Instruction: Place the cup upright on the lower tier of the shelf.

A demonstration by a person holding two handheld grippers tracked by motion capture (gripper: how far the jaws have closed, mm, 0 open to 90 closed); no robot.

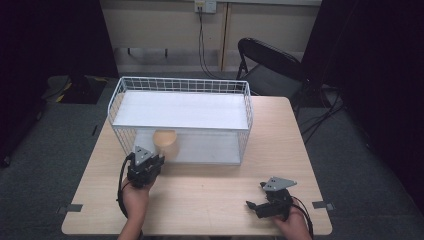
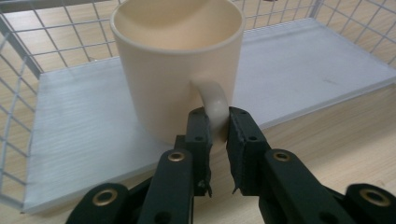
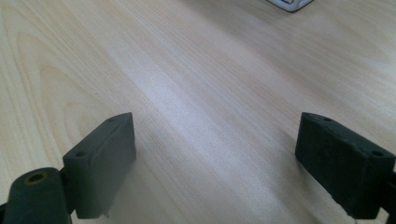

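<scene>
A cream mug point(image 2: 177, 70) stands upright on the lower white shelf point(image 2: 79, 135) of a white wire rack point(image 1: 180, 120), near its left front. In the high view the mug point(image 1: 165, 143) sits just beyond my left gripper point(image 1: 150, 159). My left gripper point(image 2: 218, 121) is shut on the mug's handle point(image 2: 214, 100), one jaw on each side of it. My right gripper point(image 1: 255, 206) rests low over the table's front right, its jaws pointing left. In the right gripper view the right gripper point(image 3: 215, 154) is wide open over bare wood.
The wire rack has an upper white shelf point(image 1: 180, 110) and mesh sides, and takes up the table's far half. The wooden table point(image 1: 210, 190) has free room along its front. A black folding chair point(image 1: 270, 67) stands behind the table at the right.
</scene>
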